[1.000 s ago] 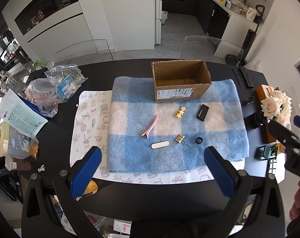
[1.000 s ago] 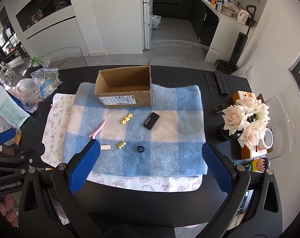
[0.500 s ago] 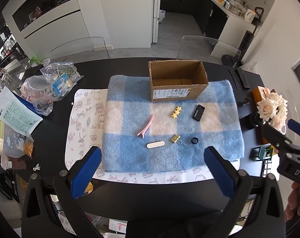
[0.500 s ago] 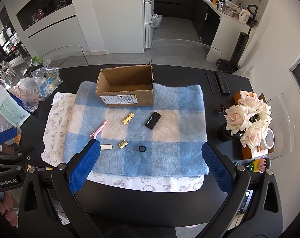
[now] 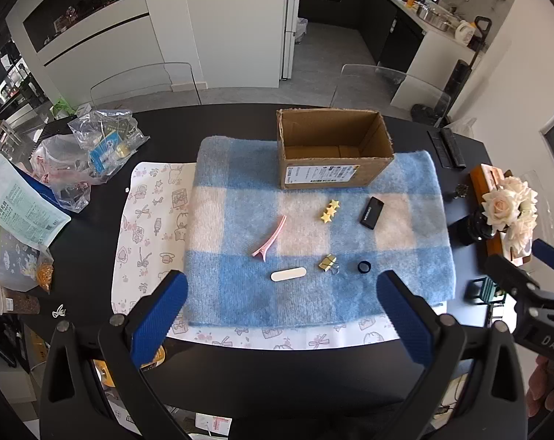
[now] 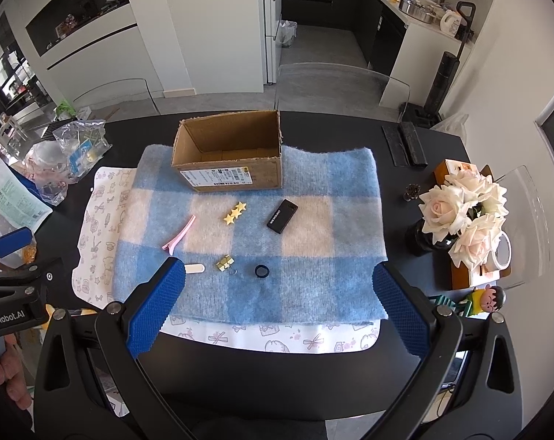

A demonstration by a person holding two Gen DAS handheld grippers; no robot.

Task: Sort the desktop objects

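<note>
An open cardboard box stands at the back of a blue checked cloth. On the cloth lie a pink hair clip, a yellow star clip, a black flat device, a gold binder clip, a black ring and a white oblong piece. My left gripper and right gripper are both open and empty, held above the cloth's near edge.
A patterned white mat lies under the cloth on the black table. Plastic bags and packets sit at the left. A vase of white roses, a toy figure and black remotes sit at the right.
Both grippers have drifted slightly; the scene shifts a little left in the left wrist view and right in the right wrist view. Nothing on the cloth has moved.
</note>
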